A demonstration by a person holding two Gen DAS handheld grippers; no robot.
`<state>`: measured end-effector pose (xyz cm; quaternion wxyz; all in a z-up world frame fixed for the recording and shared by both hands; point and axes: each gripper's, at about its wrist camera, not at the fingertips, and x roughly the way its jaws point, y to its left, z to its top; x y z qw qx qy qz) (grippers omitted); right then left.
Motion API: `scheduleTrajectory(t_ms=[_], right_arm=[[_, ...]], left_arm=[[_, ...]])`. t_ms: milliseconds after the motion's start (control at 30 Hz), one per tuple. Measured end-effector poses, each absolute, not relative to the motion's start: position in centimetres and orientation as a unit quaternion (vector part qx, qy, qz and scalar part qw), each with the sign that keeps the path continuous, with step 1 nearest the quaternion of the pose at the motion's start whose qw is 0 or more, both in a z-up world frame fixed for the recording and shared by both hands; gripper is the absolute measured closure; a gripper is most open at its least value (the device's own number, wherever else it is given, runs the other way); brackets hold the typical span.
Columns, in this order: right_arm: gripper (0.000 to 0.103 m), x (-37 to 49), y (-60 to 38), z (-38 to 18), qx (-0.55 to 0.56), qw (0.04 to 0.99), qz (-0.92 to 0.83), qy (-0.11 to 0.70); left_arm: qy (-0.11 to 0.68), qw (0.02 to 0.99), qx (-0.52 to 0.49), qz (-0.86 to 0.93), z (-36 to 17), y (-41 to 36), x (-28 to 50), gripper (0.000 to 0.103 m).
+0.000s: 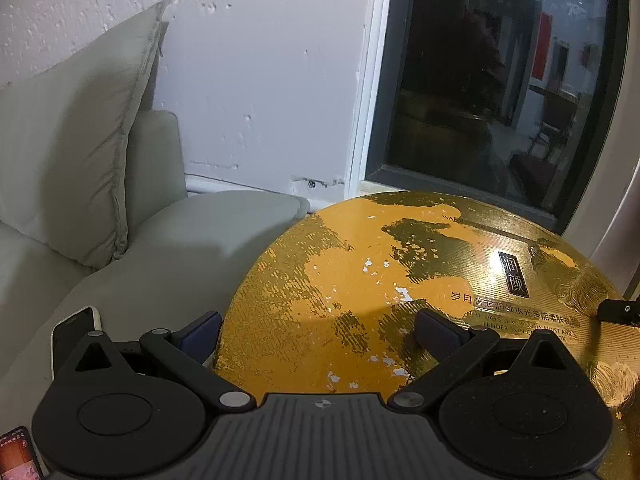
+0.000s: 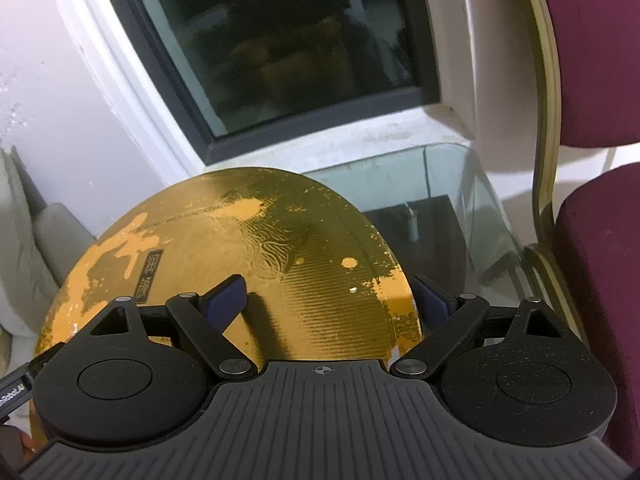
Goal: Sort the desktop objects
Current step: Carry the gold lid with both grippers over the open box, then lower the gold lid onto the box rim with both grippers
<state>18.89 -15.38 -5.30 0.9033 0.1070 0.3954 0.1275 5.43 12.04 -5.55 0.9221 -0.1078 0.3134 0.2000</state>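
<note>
Left tool (image 1: 320,332): spread wide, its two fingers seen on either side of the gold box's left edge, one finger (image 1: 436,334) over the lid, the other off past the edge; no firm pinch can be made out
Right tool (image 2: 332,300): spread wide as well, straddling the box's right edge, one finger (image 2: 226,298) lying over the lid, the other outside the rim; contact cannot be told
Gold box (image 1: 400,280): a large worn box with a scuffed orange-gold lid and a black label with Chinese characters, found between both tools, in front of the dark window (image 1: 492,80)
Counter (image 2: 432,188): glass, seen right beside the box on its right
Sofa (image 1: 168,248): grey, with a cushion, just left of the box
Phone (image 1: 74,332): lying on the sofa by the left tool
Chair (image 2: 592,220): maroon, beyond the counter on the right
</note>
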Motion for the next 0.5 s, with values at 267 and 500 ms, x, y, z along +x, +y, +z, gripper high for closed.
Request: scheduleTrajectory(t_ms=[267,500], right_arm=[[0.011,19.3,-14.9,-6.5,0.112,0.898,0.125,0.408],[0.011,19.2,-14.3,-6.7,0.098,0.900,0.123,0.408]], left_arm=[[0.315,0.922,-0.100,0.202,-6.2,12.3,5.8,0.003],[0.310,0.923,-0.111,0.199,-7.3,12.6,5.3,0.002]])
